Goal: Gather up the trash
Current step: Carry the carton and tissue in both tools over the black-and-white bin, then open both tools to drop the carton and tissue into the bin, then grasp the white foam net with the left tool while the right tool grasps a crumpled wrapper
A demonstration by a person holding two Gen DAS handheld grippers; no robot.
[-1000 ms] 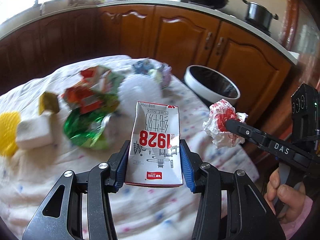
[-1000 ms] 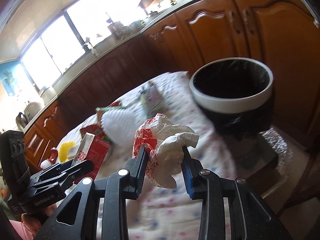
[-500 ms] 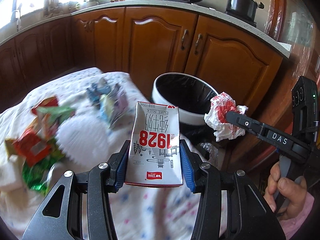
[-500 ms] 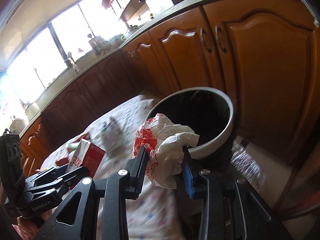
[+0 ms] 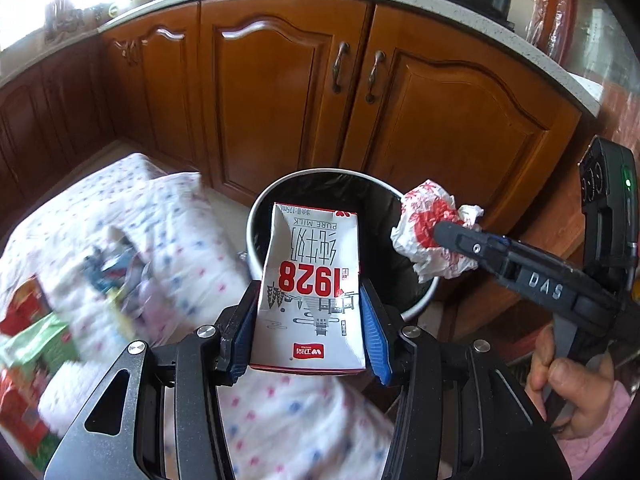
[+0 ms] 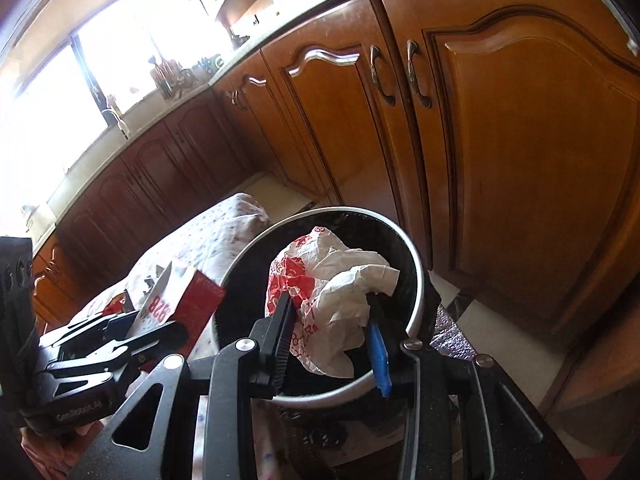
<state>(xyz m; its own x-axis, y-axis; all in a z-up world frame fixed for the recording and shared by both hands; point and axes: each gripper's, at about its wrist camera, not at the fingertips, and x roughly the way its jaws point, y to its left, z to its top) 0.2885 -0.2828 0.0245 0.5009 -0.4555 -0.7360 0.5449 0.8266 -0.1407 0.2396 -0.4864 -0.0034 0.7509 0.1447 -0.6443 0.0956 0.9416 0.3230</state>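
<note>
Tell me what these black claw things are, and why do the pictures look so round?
They are tongs that a person squeezes by hand; you can see a hand on one handle. Each pair carries a little camera with a bulging lens, so everything looks curved. One picture looks along the left tongs, which pinch a milk carton. The other looks along the right tongs, which hold a crumpled red and white wrapper. Both are over a round bin with a black bag inside. Beside it is a table with a dotted cloth, where more wrappers lie, too blurry to name.
</note>
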